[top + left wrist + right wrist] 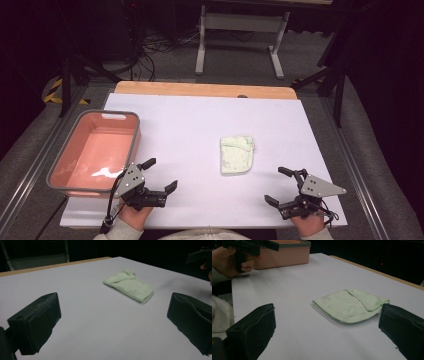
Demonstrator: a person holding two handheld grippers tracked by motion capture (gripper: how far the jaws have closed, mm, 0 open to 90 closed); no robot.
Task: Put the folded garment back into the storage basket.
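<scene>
A folded pale green cloth (236, 154) lies flat on the white table sheet (200, 125), right of centre. My left gripper (159, 174) rests near the front edge at the left, jaws wide open and empty, beside the pink bin (95, 150). At the front right my right gripper (275, 185) is open and empty too. In the left gripper view the cloth (128, 284) lies well ahead of the jaws, toward the right. In the right gripper view the cloth (350, 304) lies close ahead, its right end just behind the right jaw.
The empty pink bin with a grey rim (121, 115) stands at the table's left edge. A wooden strip (200, 90) runs along the far edge. Beyond the table stand a metal frame (240, 35) and cables on the floor. The left hand and bin (287, 252) appear far off.
</scene>
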